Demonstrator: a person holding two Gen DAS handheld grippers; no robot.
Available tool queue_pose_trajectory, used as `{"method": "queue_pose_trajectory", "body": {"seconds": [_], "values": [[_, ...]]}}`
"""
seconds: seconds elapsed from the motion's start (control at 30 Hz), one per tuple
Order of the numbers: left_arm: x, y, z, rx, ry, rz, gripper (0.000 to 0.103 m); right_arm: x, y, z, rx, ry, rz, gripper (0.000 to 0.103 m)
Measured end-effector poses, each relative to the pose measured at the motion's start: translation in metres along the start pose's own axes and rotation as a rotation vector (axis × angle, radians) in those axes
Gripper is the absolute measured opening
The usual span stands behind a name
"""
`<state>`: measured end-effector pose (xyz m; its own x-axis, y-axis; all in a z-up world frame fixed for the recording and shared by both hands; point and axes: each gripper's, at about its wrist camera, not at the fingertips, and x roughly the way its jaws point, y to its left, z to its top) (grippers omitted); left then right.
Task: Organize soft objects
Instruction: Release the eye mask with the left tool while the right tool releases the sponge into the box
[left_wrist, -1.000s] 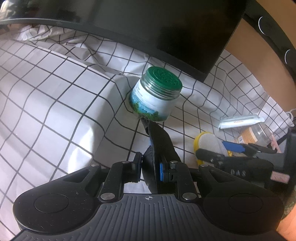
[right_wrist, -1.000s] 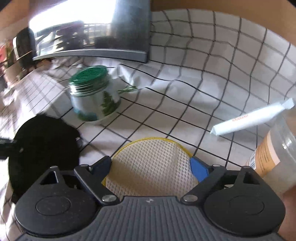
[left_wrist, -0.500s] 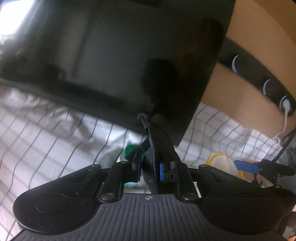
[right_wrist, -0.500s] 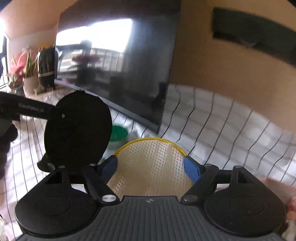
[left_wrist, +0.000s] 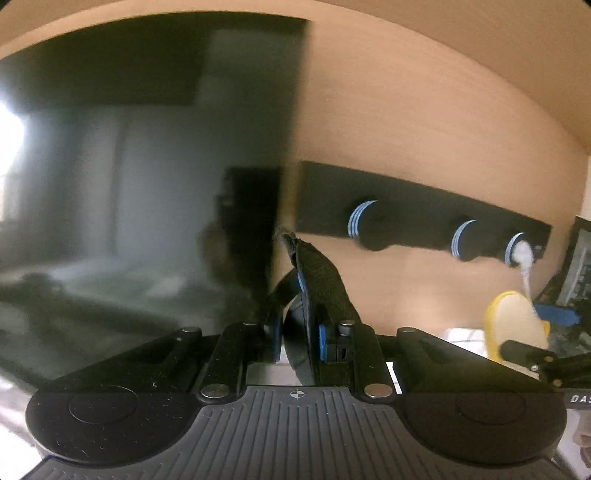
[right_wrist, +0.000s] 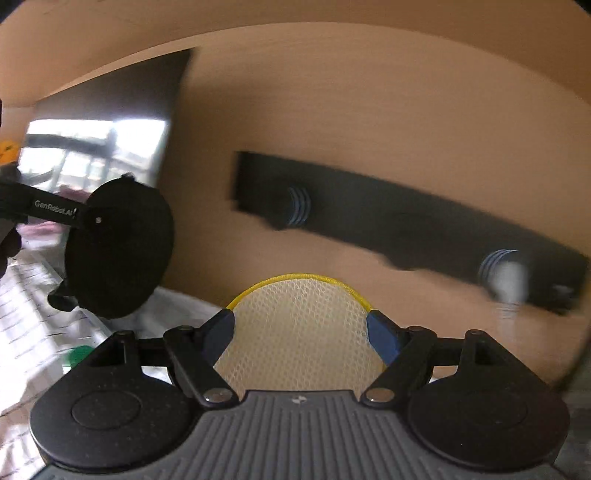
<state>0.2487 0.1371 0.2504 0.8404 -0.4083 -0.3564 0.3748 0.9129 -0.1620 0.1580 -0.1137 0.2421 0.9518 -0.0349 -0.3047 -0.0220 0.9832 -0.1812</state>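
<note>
Between my left gripper's (left_wrist: 297, 341) nearly closed pads: black mesh pad (left_wrist: 317, 280), edge-on, limp. Right gripper (right_wrist: 301, 334), jaws wide, just narrowed, clamps yellow-rimmed mesh pad (right_wrist: 301, 325) across its width: light, springy; rim grips best. Beyond: black hook rail (right_wrist: 406, 229) on the wall.

Two mesh pads: one black (left_wrist: 320, 280), one yellow-rimmed (right_wrist: 301, 332). One hook rail (left_wrist: 417, 218), three pegs.

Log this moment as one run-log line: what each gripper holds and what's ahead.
left gripper: shut on black mesh pad | right gripper: shut on yellow-rimmed mesh pad | ahead: wall hook rack
</note>
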Motion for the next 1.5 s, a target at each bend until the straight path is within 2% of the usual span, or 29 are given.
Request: {"method": "queue_pose_trajectory", "body": {"seconds": [0.13, 0.3, 0.47, 0.67, 0.77, 0.83, 0.93, 1.0, 1.13, 1.23, 1.33, 1.5], "values": [[0.027, -0.041, 0.001, -0.006, 0.033, -0.11, 0.021, -0.012, -0.042, -0.014, 0.039, 0.013, -0.09, 0.079], [0.067, -0.104, -0.013, -0.034, 0.125, -0.276, 0.021, -0.021, -0.081, -0.035, 0.093, 0.051, -0.188, 0.079], [0.1, -0.165, -0.048, -0.044, 0.245, -0.403, 0.021, -0.032, -0.11, -0.049, 0.128, 0.061, -0.248, 0.079], [0.131, -0.209, -0.097, -0.077, 0.347, -0.491, 0.021, -0.03, -0.123, -0.056, 0.151, 0.084, -0.263, 0.079], [0.151, -0.228, -0.119, -0.005, 0.415, -0.458, 0.022, -0.024, -0.128, -0.062, 0.173, 0.116, -0.261, 0.079], [0.153, -0.232, -0.132, 0.07, 0.405, -0.412, 0.022, -0.018, -0.132, -0.07, 0.201, 0.143, -0.25, 0.079], [0.158, -0.228, -0.142, 0.113, 0.397, -0.361, 0.022, -0.007, -0.135, -0.085, 0.255, 0.198, -0.221, 0.079], [0.165, -0.227, -0.14, 0.086, 0.393, -0.361, 0.022, 0.002, -0.134, -0.098, 0.288, 0.238, -0.208, 0.079], [0.153, -0.195, -0.124, -0.033, 0.339, -0.335, 0.022, 0.029, -0.132, -0.134, 0.386, 0.337, -0.127, 0.079], [0.135, -0.179, -0.11, -0.047, 0.297, -0.32, 0.021, 0.053, -0.126, -0.156, 0.428, 0.407, -0.07, 0.079], [0.111, -0.163, -0.112, -0.049, 0.264, -0.306, 0.021, 0.079, -0.121, -0.177, 0.475, 0.475, -0.033, 0.079], [0.052, -0.124, -0.133, -0.04, 0.204, -0.265, 0.021, 0.087, -0.118, -0.19, 0.489, 0.466, -0.028, 0.083]]}}
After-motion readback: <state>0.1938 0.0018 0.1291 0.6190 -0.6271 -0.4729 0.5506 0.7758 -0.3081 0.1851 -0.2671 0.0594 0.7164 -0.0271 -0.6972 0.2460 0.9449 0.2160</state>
